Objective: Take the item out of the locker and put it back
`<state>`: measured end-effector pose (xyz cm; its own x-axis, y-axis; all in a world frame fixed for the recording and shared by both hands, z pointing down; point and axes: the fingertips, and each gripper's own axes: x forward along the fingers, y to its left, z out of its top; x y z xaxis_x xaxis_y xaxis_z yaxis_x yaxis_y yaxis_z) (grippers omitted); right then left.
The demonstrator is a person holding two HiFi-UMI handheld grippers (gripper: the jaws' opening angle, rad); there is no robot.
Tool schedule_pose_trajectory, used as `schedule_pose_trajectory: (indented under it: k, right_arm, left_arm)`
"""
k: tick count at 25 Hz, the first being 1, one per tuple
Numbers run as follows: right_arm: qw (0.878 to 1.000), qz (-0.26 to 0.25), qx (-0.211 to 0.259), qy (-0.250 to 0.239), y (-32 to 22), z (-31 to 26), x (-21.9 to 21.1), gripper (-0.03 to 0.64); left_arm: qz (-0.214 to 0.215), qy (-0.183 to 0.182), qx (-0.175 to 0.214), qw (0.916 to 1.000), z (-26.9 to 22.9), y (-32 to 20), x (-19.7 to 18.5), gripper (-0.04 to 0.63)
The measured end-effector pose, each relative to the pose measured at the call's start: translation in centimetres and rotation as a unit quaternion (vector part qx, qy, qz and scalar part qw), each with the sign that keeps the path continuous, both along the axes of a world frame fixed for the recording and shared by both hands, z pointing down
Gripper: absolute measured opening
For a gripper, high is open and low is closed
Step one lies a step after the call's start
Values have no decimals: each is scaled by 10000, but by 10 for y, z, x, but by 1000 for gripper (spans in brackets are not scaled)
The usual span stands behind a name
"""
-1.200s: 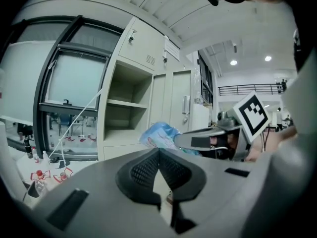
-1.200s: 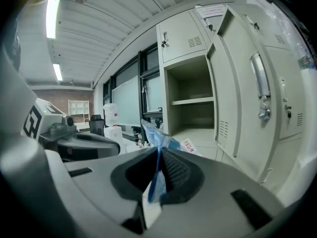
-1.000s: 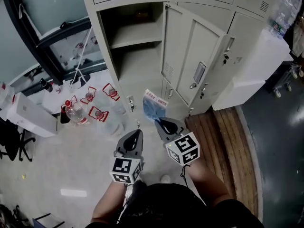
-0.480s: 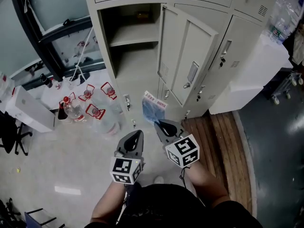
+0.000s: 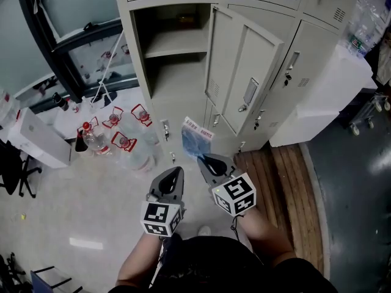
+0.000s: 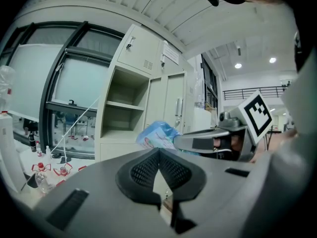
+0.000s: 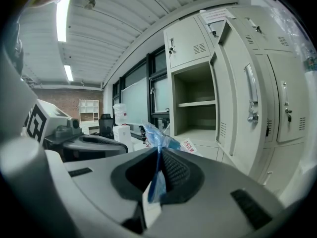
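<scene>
While your right gripper [image 5: 204,159] has its jaws clamped on it, the blue plastic packet with a white label [image 5: 197,140] sticks up past the tips. It's in the air, outside the beige metal locker [image 5: 139,72], low in front of the open compartment and not touching it. In the right gripper view the blue film is pinched flat btwn the pads.

Your left gripper [image 5: 177,172] sits just beside the right one, jaws closed tip to tip w/ nothing btwn them.

Inside the open compartment, a shelf [image 5: 174,43] splits the space in two. The upper part holds a small brownish thing [image 5: 186,19] at the back, too dim to identify. The compartment's door [image 5: 244,66] hangs swung out to the right.

On the floor left of the locker stands a cluster of clear plastic bottles with red caps [image 5: 119,140]; contents can't be made out. A white box [image 5: 36,142] lies near them, further left.
</scene>
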<state>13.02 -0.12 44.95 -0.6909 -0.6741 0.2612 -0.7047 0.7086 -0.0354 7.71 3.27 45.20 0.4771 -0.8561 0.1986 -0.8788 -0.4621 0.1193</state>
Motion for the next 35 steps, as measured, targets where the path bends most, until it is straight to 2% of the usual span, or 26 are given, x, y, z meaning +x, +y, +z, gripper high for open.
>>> schedule_pose_trajectory:
  k: [16,35]
  right_arm:
    - [10000,53,-58,37,-15,2,-41,20]
    - [9987,491,100,128,-75,-12,-108,20]
  left_arm:
    - [64,5,-54,10000,0,-15,-43,5]
    - [488,13,2,9988,-11,-76,-117,5]
